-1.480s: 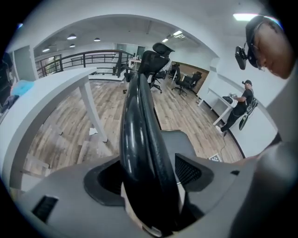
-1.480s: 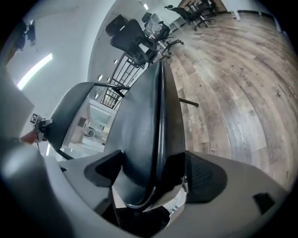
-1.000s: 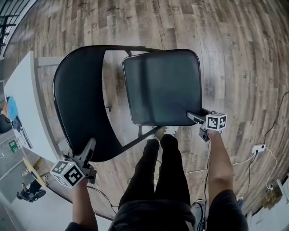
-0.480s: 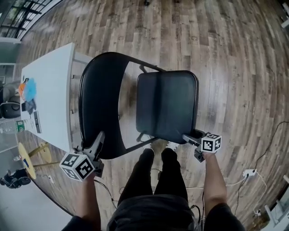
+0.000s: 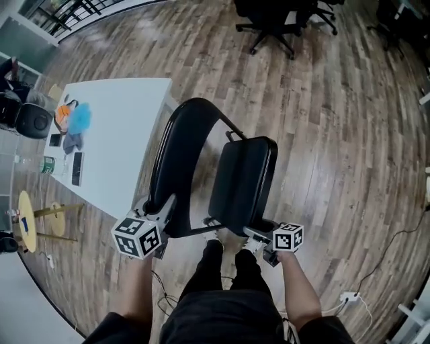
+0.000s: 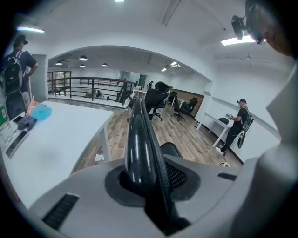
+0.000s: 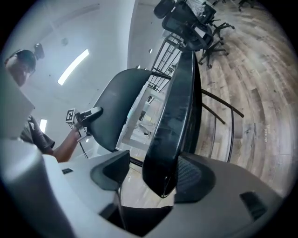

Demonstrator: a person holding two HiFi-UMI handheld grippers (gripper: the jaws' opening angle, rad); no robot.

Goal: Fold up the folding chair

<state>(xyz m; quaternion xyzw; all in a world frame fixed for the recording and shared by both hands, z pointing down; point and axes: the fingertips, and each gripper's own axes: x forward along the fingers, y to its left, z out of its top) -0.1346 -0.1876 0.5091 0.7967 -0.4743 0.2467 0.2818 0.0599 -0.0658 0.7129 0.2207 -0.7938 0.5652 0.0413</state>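
The black folding chair stands in front of me, nearly folded. Its seat [image 5: 243, 181] is tipped up steeply, close to the curved backrest [image 5: 176, 168]. My left gripper [image 5: 166, 205] grips the near side edge of the backrest [image 6: 139, 135], and its jaws are closing with the edge pinched between the pads. My right gripper [image 5: 254, 232] sits at the seat's near front corner. The seat's edge [image 7: 174, 116] lies between its closing jaws against one pad, with a gap to the other. The backrest [image 7: 116, 107] and my left gripper [image 7: 86, 116] show in the right gripper view.
A white table [image 5: 114, 134] with small items stands just left of the chair. Black office chairs [image 5: 275, 20] stand at the far end of the wood floor. A power strip [image 5: 348, 295] with cables lies at the right near my feet. A person [image 6: 240, 123] stands farther off.
The seat has swung up from nearly flat to steeply tilted against the backrest. Both grippers have risen with the chair, the right one more.
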